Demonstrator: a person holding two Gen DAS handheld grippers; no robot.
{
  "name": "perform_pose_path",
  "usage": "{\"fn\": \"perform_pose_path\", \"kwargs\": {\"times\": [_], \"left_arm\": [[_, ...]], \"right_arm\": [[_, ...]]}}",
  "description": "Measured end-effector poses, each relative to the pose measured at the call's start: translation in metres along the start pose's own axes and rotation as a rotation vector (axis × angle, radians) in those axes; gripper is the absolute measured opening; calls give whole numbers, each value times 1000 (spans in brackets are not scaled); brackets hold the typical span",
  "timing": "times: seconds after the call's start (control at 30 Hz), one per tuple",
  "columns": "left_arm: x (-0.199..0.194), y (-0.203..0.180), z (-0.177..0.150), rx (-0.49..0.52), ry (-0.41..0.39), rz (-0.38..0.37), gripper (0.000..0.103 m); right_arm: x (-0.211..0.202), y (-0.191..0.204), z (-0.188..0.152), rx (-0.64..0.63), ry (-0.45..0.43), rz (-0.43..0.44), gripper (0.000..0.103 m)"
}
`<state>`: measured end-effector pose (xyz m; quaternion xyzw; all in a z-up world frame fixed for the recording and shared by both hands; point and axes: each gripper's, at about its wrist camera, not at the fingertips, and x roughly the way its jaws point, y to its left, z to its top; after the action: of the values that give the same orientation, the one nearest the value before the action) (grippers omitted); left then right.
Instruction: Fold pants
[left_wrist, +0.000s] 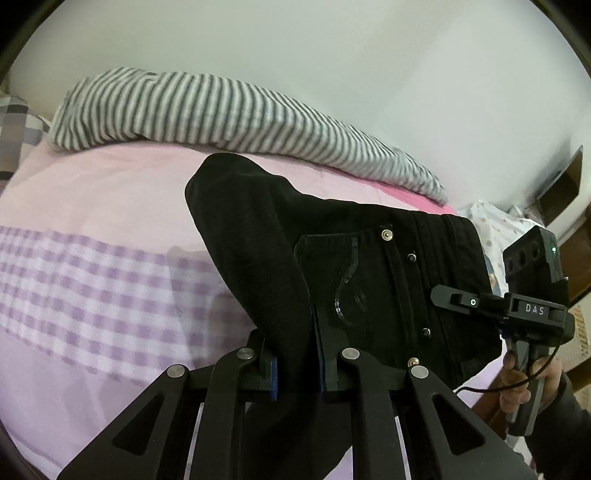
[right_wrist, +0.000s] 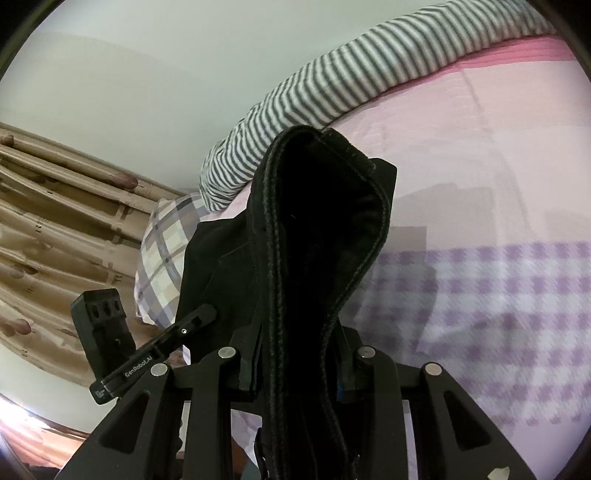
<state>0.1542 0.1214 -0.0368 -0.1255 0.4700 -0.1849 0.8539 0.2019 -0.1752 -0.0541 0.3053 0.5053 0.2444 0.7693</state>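
Observation:
Black pants (left_wrist: 280, 258) hang in the air above a pink and lilac checked bed sheet (left_wrist: 92, 280). My left gripper (left_wrist: 298, 363) is shut on a thick fold of the black cloth, which rises between its fingers. The back pocket with studs and sequins (left_wrist: 351, 280) and the waistband face the camera to the right. My right gripper (right_wrist: 301, 363) is shut on the stitched waistband edge (right_wrist: 325, 229) of the pants, which stands up between its fingers. The right gripper also shows in the left wrist view (left_wrist: 454, 299), at the waistband, held by a hand.
A grey-and-white striped blanket (left_wrist: 221, 114) lies rolled along the far side of the bed by a pale wall. A checked pillow (right_wrist: 166, 251) and beige curtains (right_wrist: 55, 221) are at the head end. Wooden furniture (left_wrist: 565, 192) stands at the right.

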Motion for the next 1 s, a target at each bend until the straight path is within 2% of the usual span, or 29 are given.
{"fn": "perform_pose_path", "kwargs": {"times": [0.5,1.0], "left_arm": [[8,77,55,-34,-13,64,15],[42,110,89,-14,29,117,15]], "right_arm": [[76,30,48,-9,49,22,27],[126,18,75,61,62,18,27]]}}
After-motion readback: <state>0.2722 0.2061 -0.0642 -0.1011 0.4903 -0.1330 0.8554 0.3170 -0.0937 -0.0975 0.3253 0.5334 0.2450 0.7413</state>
